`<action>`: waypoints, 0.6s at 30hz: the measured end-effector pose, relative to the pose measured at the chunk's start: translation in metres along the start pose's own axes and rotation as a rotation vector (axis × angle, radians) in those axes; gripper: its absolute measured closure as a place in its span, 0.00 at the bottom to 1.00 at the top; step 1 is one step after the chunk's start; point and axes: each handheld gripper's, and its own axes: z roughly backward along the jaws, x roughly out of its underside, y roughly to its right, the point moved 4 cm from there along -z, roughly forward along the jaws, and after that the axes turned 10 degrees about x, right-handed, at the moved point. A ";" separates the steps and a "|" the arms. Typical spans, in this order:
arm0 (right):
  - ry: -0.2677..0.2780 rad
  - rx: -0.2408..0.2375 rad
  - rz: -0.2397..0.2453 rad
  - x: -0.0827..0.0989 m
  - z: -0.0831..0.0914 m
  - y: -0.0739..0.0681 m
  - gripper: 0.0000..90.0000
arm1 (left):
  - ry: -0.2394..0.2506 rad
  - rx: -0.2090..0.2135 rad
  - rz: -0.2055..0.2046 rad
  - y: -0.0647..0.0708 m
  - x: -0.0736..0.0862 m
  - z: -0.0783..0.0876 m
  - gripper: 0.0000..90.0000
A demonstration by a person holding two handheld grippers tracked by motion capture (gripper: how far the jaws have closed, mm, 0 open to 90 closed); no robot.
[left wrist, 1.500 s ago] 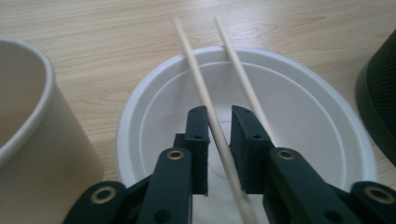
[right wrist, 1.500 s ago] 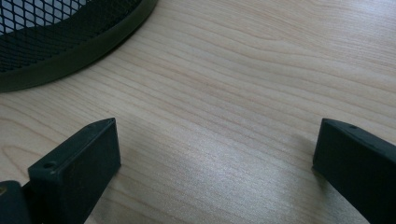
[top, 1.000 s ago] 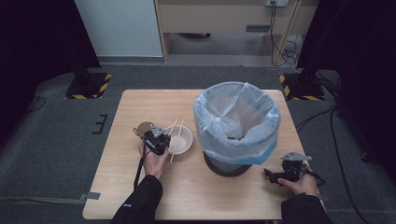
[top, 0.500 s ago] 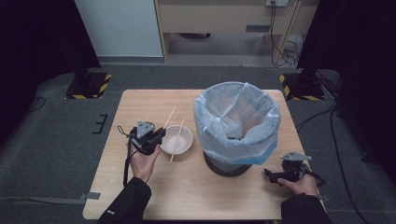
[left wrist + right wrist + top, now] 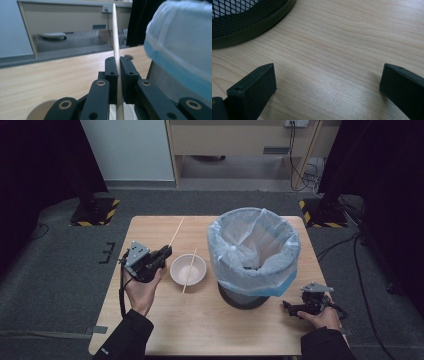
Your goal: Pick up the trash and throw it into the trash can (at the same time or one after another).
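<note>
A small white bowl sits on the wooden table, left of a bin. One wooden chopstick lies across the bowl's rim. My left gripper is raised left of the bowl and shut on a second chopstick, which points away toward the table's far edge. In the left gripper view that chopstick stands pinched between the black pads, with the bowl's rim below. My right gripper rests on the table near the bin's base, jaws wide apart with bare wood between them.
A black mesh bin lined with a pale blue bag takes up the table's middle right; its base lies just ahead of the right gripper. The bag bulges close by the left gripper.
My left gripper has risen and drawn left, away from the bowl, lifting one chopstick out. The other chopstick stays on the bowl. The right hand has not moved.
</note>
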 end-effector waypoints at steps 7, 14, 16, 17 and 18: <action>0.000 0.000 0.000 0.000 0.000 0.000 0.01 | 0.075 0.033 -0.010 0.010 -0.030 0.008 0.94; 0.000 0.000 0.000 0.000 0.000 0.000 0.01 | 0.137 0.064 -0.031 0.021 -0.054 0.013 0.94; 0.000 0.000 0.000 0.000 0.000 0.000 0.01 | 0.154 0.074 -0.035 0.024 -0.060 0.014 0.94; 0.000 0.000 0.000 0.000 0.000 0.000 0.01 | 0.160 0.079 -0.039 0.026 -0.063 0.015 0.94; 0.000 0.000 0.000 0.000 0.000 0.000 0.01 | 0.166 0.084 -0.040 0.027 -0.066 0.015 0.94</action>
